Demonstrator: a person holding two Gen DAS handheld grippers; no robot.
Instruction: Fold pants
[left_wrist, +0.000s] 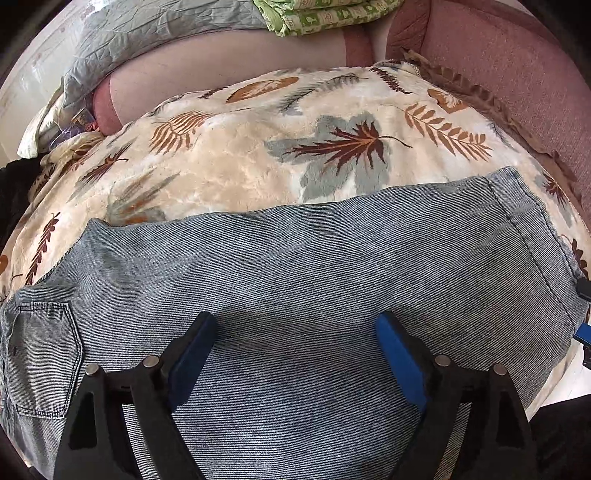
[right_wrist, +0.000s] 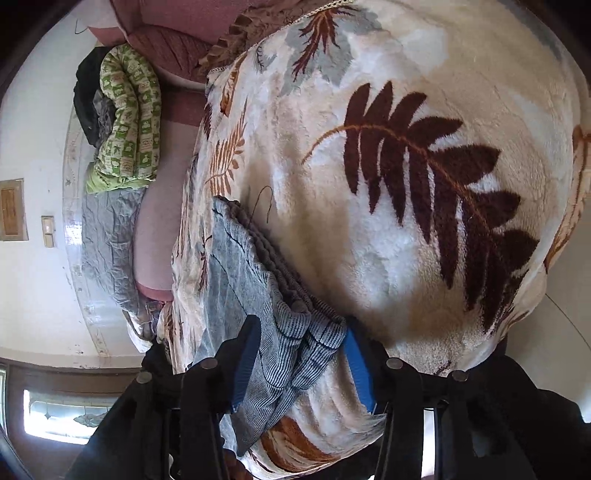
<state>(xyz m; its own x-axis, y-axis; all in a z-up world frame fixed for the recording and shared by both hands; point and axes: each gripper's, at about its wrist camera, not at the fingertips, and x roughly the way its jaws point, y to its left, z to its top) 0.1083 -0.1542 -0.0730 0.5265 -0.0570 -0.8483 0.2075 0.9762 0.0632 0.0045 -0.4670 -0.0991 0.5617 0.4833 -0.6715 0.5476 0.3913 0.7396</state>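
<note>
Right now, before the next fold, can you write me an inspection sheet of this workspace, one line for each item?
Surface: leaf-print blanket over a pink sofa.
Job's things: jeans lying flat, back pocket at left.
Clutter: green quilt, grey cover.
Grippers: left gripper open above the jeans; right gripper with the jeans' end between its fingers, not visibly pinched.
Cables: nothing seen.
Surroundings: white wall, window.

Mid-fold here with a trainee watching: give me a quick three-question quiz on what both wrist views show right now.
1. True or false: the left tool is clamped on the pants.
2. What lies between the right tool fingers? A) green quilt B) pants hem C) nothing
3. Fill in: the pants lie on a ___-patterned blanket.

Key: 1 false, it is open above the denim; 2 B; 3 leaf.
</note>
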